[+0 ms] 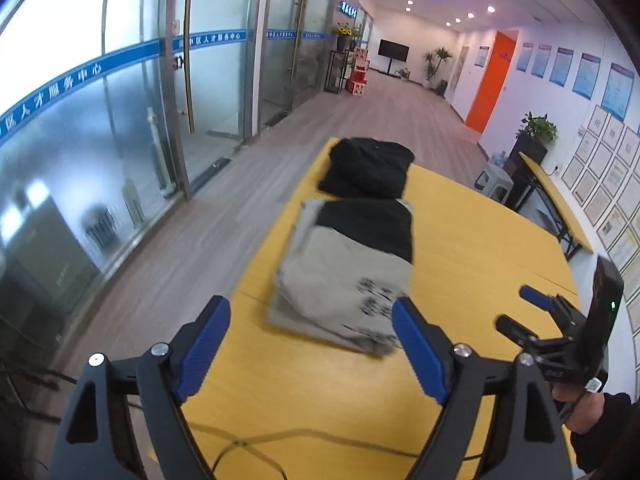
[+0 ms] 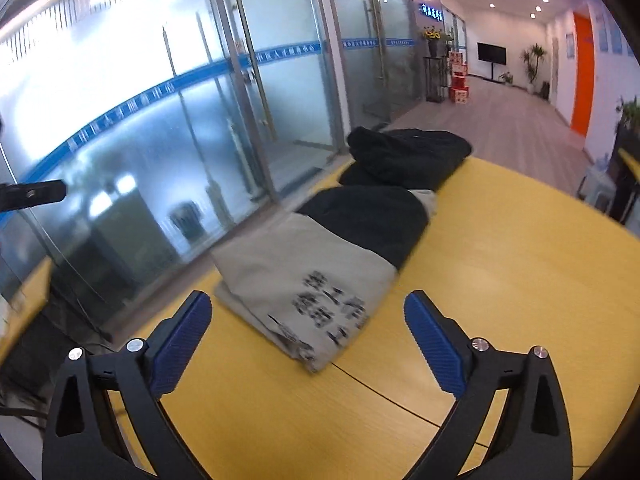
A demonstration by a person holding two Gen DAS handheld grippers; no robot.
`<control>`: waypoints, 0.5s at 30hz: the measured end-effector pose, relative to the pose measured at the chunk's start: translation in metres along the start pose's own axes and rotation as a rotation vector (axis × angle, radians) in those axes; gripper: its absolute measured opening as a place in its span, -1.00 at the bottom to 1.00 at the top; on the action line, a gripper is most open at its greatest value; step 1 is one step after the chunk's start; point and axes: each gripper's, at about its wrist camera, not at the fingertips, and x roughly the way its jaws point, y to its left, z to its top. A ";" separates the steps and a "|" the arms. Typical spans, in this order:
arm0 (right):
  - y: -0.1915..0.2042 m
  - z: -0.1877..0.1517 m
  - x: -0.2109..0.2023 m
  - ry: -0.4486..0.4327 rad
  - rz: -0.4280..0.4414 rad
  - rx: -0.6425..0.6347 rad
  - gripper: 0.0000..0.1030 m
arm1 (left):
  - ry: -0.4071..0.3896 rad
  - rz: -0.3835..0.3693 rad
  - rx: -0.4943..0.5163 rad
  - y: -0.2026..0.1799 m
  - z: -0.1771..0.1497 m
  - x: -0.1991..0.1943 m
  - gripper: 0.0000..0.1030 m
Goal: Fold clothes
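Observation:
A folded grey and black garment (image 1: 348, 276) with black printed characters lies on the yellow table (image 1: 480, 248). It also shows in the right wrist view (image 2: 320, 264). A folded black garment (image 1: 368, 168) lies just beyond it at the table's far end (image 2: 408, 156). My left gripper (image 1: 310, 320) is open and empty, above the table just short of the grey garment. My right gripper (image 2: 308, 316) is open and empty, in front of the same garment; it shows in the left wrist view (image 1: 516, 308) at the right.
Glass walls and doors (image 1: 120, 120) run along the left of the table. A thin cable (image 1: 280, 440) lies on the table's near end. A second table (image 1: 556, 196), a stool (image 1: 494, 178) and a potted plant (image 1: 536, 128) stand at the right wall.

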 end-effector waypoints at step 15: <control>0.004 -0.009 -0.022 0.238 -0.082 -0.141 0.99 | -0.038 0.239 -0.096 -0.130 -0.063 -0.012 0.72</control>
